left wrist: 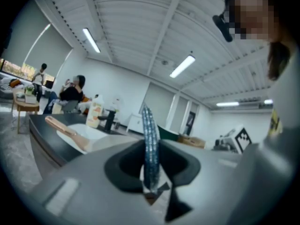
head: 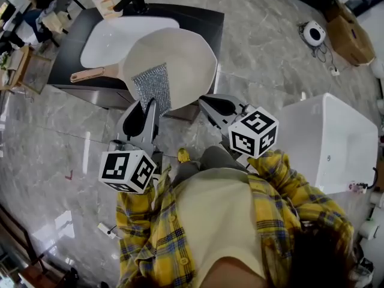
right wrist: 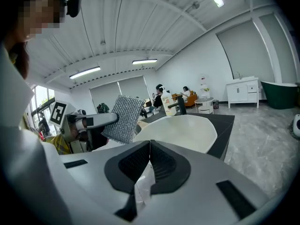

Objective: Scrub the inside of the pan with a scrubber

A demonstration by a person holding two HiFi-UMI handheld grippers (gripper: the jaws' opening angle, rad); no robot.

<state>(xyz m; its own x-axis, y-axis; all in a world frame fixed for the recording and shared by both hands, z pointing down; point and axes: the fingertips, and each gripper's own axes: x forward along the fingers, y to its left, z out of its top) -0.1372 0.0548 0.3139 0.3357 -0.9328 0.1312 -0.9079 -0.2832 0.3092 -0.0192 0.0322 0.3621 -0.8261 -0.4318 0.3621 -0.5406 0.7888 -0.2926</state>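
We see a dark desk (head: 63, 65) with a white sink (head: 108, 38) set in it. The pan (head: 183, 53) lies on the near part of the desk, partly over the sink, with its open side up. Its handle (head: 90, 74) points to our left. The pan looks pale and bare inside.

The shiny silver scrubber (head: 152, 87) hangs over the near side of the pan. Our left tongs (head: 149, 105) are clenched on its lower end. The left gripper view shows it edge-on, squeezed between the two jaws. It seems to be just above the pan and not pressed on it yet, though from up here we cannot be sure.

Our right tongs (head: 205, 101) are clenched too, jaws tight together with nothing between them. They sit just beside the near rim of the pan, on the right.

So we think the scrubber is in hand and the scrubbing is just about to start. Next we should bring the scrubber down flat onto the pan's floor and rub it round and round. The pan may slide when we push, so the right tongs could steady the rim.
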